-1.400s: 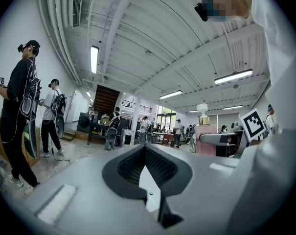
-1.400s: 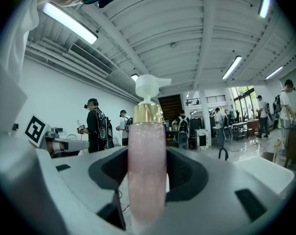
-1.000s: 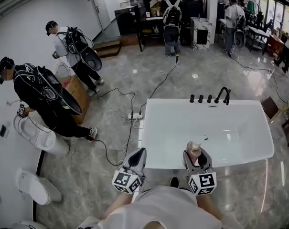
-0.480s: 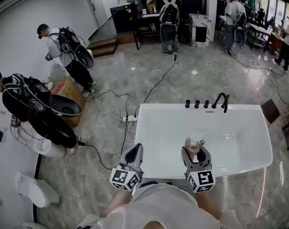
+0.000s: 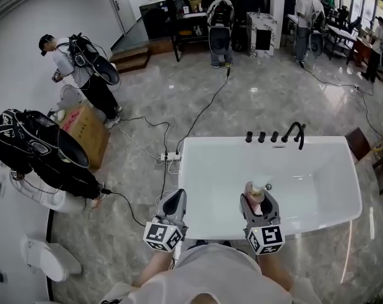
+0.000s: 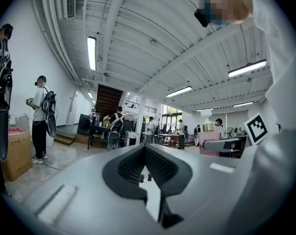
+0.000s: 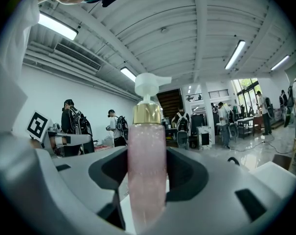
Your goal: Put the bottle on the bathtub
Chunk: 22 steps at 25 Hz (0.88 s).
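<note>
A pink pump bottle (image 7: 147, 165) with a gold collar and white pump stands upright between the jaws of my right gripper (image 7: 147, 180), which is shut on it. In the head view that bottle (image 5: 255, 194) is held over the near part of the white bathtub (image 5: 324, 217), just inside its front rim. My left gripper (image 5: 172, 202) hangs left of the tub's near left corner, above the floor. In the left gripper view its jaws (image 6: 147, 163) are closed together with nothing between them.
A black faucet and three black knobs (image 5: 275, 135) sit on the tub's far rim. A power strip and cables (image 5: 169, 158) lie on the marble floor left of the tub. Two people (image 5: 39, 154) stand by toilets at the left wall; others stand far back.
The view has shifted slightly; the tub sits a bit lower in the frame. Both grippers keep nearly the same place, the bottle still held over the tub's near side. The people at left moved.
</note>
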{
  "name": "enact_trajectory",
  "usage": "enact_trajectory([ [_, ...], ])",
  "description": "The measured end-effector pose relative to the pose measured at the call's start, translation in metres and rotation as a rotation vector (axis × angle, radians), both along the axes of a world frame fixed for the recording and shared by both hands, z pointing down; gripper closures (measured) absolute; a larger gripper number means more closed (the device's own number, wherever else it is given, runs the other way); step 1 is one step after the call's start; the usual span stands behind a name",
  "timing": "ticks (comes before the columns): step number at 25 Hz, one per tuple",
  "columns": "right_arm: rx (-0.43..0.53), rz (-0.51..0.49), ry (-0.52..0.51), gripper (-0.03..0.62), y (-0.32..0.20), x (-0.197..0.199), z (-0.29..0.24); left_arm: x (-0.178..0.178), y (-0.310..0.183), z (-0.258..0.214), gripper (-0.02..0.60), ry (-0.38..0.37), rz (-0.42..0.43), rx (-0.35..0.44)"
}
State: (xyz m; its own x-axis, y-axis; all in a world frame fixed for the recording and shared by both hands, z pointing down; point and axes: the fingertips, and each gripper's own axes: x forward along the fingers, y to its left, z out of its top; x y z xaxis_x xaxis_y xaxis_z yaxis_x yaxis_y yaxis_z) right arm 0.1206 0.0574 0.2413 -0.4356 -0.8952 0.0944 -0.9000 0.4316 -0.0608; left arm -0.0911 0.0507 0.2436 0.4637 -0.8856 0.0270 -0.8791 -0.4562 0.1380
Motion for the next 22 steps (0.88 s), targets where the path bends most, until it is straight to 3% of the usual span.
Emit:
enact_trajectory([
  [11, -0.038, 0.013, 0.037, 0.37, -0.048, -0.015, 0.03, -0.021, -0.048, 0.039, 0.584, 0.011, 0.011, -0.057],
  [16, -0.047, 0.016, 0.031, 0.37, -0.079, -0.016, 0.078, -0.017, -0.084, 0.083, 0.584, -0.015, 0.027, -0.072],
  [22, -0.127, 0.029, 0.037, 0.37, -0.106, -0.012, 0.144, -0.006, -0.11, 0.128, 0.584, -0.014, 0.052, -0.115],
])
